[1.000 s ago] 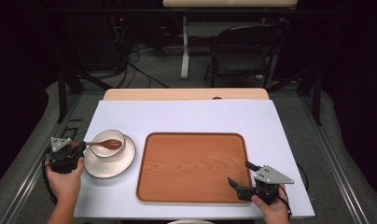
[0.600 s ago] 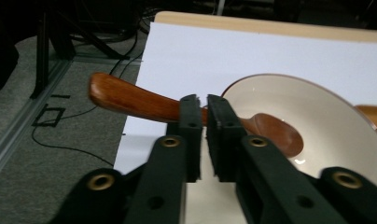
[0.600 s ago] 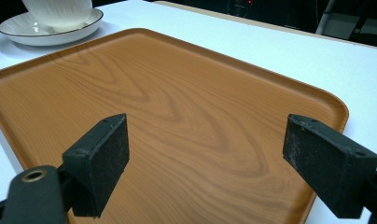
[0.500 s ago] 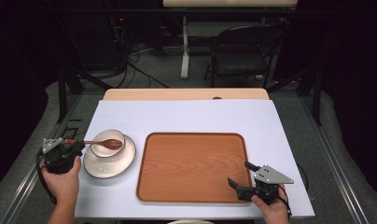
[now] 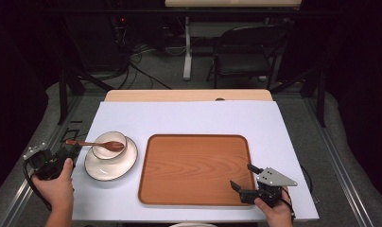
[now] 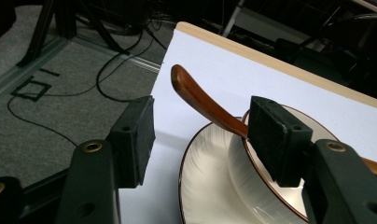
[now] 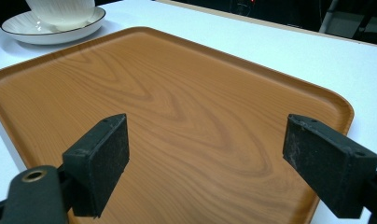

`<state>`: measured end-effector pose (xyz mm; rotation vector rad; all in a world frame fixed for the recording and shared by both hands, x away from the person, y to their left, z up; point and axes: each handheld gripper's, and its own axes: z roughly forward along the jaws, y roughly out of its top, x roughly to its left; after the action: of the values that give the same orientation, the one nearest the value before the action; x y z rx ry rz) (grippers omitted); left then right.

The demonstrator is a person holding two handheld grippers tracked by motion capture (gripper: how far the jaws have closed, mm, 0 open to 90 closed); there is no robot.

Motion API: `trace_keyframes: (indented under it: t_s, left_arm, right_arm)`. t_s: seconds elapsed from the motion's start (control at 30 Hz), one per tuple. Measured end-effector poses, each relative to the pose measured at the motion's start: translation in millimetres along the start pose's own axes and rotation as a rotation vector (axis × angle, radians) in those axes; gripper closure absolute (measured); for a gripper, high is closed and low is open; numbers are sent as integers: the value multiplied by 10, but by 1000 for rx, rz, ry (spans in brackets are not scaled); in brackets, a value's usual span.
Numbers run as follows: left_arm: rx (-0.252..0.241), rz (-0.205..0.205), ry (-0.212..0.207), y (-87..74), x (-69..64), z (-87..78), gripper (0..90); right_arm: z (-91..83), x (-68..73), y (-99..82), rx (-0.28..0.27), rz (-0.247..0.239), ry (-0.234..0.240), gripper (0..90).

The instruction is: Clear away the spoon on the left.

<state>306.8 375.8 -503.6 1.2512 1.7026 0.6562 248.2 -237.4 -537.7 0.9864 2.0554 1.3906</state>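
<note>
The spoon (image 5: 97, 144) is lying across the bowl (image 5: 109, 144) on the saucer (image 5: 110, 162) at the left of the frame, its long handle pointing leftward at the left tongs (image 5: 68, 151), which are gaping wide just beside its tip. The right tongs (image 5: 241, 178) are sitting wide and empty over the tray's (image 5: 194, 165) lower right corner, well apart from the spoon

One wooden tray (image 5: 196, 170), one saucer (image 5: 110, 165), one bowl (image 5: 109, 144). One wooden spoon (image 5: 95, 144). Two grippers, left (image 5: 68, 151) and right (image 5: 241, 177).
</note>
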Motion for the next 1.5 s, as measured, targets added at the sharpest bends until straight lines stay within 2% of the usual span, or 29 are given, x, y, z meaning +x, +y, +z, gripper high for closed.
trace_keyframes:
  t_s: [0.2, 0.47, 0.63, 0.77, 0.83, 0.93, 1.0, 1.07, 1.4, 1.5]
  left_arm:
    - [13, -33, -13, -2, 17, 121, 409]
    - [33, -52, -31, -31, -3, 284, 425]
    - [23, -56, -48, -53, -26, 340, 439]
    - [20, -56, -51, -53, -30, 354, 468]
    - [15, -60, -59, -53, -33, 360, 511]
    - [1, -42, -60, -51, -55, 353, 568]
    - [6, -40, -60, -46, -57, 347, 602]
    - [-10, -47, -62, -45, -61, 346, 629]
    - [-35, -62, -94, -9, -87, 312, 705]
    - [-43, -54, -115, 18, -116, 286, 729]
  right_arm:
    - [5, 1, -1, 1, -2, 2, 142]
    - [1, -3, -3, 5, 0, 8, 143]
    - [3, -3, -4, 6, -4, 12, 144]
    - [4, -2, -4, 7, -4, 14, 145]
    - [6, -3, -5, 8, -4, 15, 145]
    - [7, -3, -7, 7, -6, 16, 145]
    - [8, -5, -7, 8, -6, 16, 146]
    - [8, -4, -8, 9, -7, 17, 146]
    - [8, -2, -7, 9, -8, 17, 146]
    - [10, -3, -7, 10, -8, 17, 147]
